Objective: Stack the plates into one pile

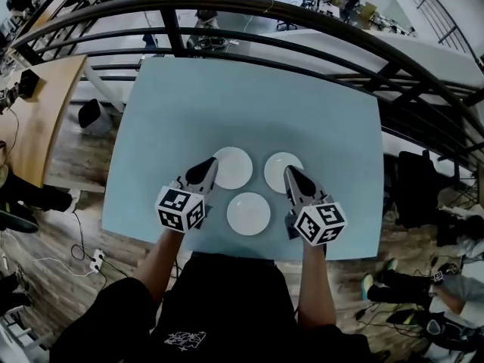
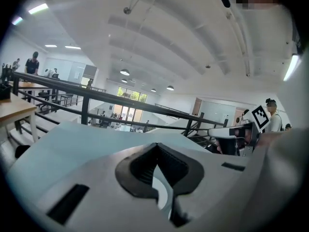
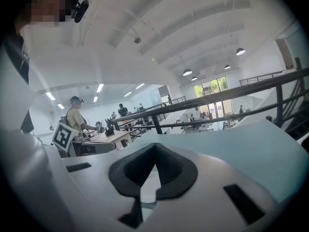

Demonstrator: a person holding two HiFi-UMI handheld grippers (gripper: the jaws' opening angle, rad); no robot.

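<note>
I'm in a big open lab hall: beyond my pale blue table [image 1: 333, 127] runs a black railing [image 1: 249, 3], with crowded workdesks [image 3: 113, 136] past it.

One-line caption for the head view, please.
Three round white plates lie unstacked on a pale blue table, flanked by the shut left hand-held gripper and shut right hand-held gripper.

Three plates [image 1: 249, 213] apart on table [image 1: 249, 104]

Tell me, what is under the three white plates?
The pale blue table is under the plates. They lie side by side, none stacked. The spot directly beneath each one is covered.
</note>
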